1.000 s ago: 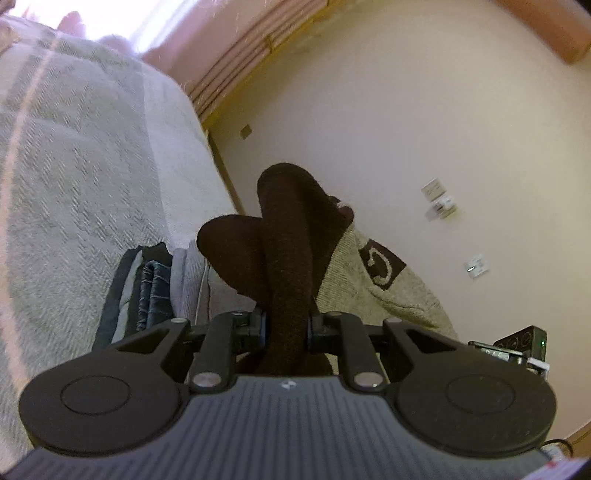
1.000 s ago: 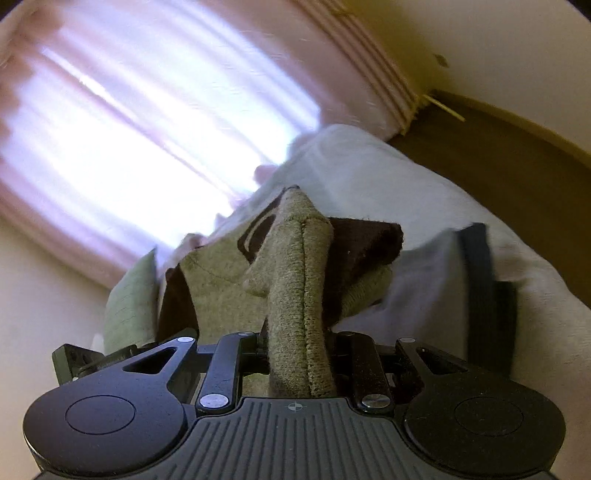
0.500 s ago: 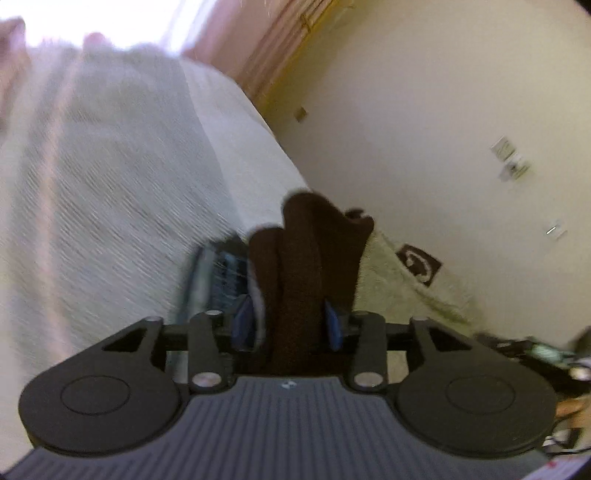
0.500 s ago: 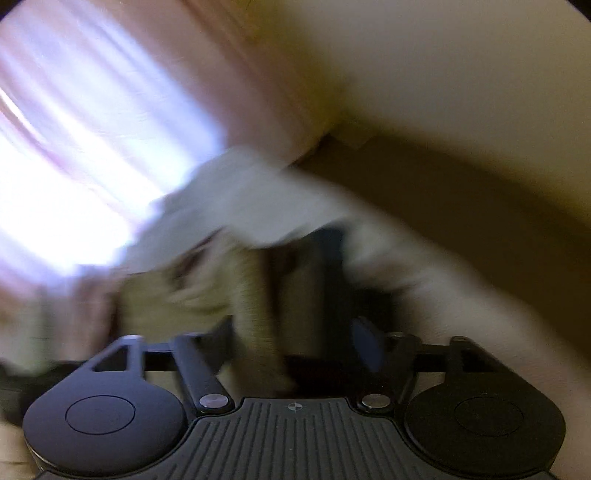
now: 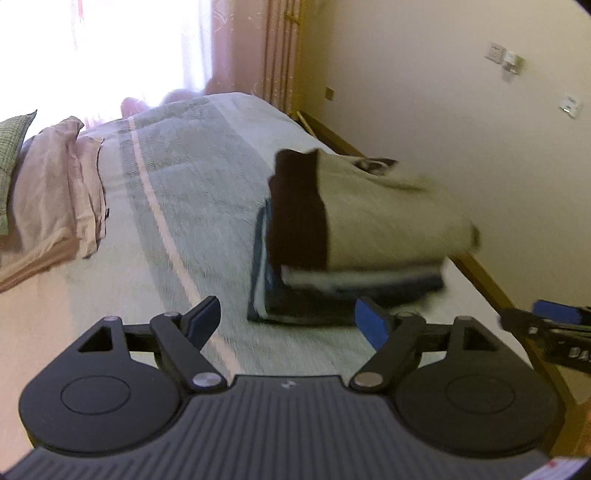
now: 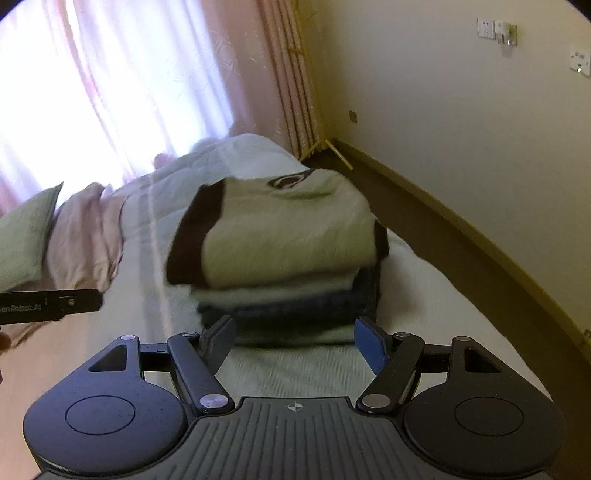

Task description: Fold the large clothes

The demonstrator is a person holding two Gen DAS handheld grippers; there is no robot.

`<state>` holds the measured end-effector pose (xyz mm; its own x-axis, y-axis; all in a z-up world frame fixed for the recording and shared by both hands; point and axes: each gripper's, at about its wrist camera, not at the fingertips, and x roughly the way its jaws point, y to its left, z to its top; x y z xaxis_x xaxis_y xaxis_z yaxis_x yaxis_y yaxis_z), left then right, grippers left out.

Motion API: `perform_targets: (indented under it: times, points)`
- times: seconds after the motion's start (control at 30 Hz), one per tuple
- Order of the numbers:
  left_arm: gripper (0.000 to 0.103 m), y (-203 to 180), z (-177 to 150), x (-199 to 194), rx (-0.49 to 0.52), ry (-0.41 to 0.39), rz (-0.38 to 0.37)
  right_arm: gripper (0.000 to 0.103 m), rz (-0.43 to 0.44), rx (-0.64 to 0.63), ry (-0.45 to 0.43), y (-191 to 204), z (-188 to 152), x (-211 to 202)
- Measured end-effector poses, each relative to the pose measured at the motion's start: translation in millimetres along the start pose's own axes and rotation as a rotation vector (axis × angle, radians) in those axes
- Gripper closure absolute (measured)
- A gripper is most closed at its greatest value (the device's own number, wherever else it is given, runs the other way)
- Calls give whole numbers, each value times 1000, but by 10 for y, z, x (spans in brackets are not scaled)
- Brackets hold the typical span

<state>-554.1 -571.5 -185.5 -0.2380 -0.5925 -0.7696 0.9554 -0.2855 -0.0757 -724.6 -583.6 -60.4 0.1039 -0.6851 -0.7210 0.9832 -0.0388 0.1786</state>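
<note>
Folded beige sweater (image 6: 284,236) with dark brown sleeve band and dark oval emblem on its far edge, lying flat on top of a stack of folded clothes (image 6: 291,306): pale layers under it, dark blue ones at the bottom. Stack resting on the pale green quilted bed (image 5: 184,192), just ahead of both pairs of tongs and touching neither. In the left wrist view, same sweater (image 5: 376,218) ahead and slightly right of the tongs, blurred along its right edge. Left gripper (image 5: 291,319) released, jaws opening, nothing but bedspread between the blue pads, pointing downward toward the near edge of the stack. Right gripper (image 6: 295,338) released too, jaws spread wide, empty, aimed down at the front of the stack. Right gripper's tip with a blue pad showing at the right edge of the left wrist view; left gripper's black bar poking in from the left of the right wrist view, bearing white lettering, partly cut off, reading roughly "enRobot_AI". Sliver of a hand (image 6: 4,341) at the left border below that bar. Pink bedding (image 6: 85,236) and a green pillow (image 6: 26,236) beyond and left of the tongs. Pink curtain (image 6: 140,85) behind the bed. Cream wall with sockets (image 6: 496,28) up to the right, markings too small to read.
</note>
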Motion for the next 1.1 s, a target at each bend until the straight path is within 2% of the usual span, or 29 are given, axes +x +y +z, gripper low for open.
perform_targets:
  times: [0.23, 0.4, 0.67, 1.1]
  points:
    - [25, -142, -429, -831, 33, -12, -36, 34, -6, -27, -18, 328, -342, -760]
    - [25, -186, -618, -1164, 64, -40, -42, 34, 1, -32, -48, 468, -451, -980]
    - [25, -161, -738, -1327, 74, -51, -52, 34, 0, -42, -56, 594, -531, -1103]
    - [24, -179, -740, -1367, 92, -62, -68, 34, -1, -47, -54, 646, -518, -1050]
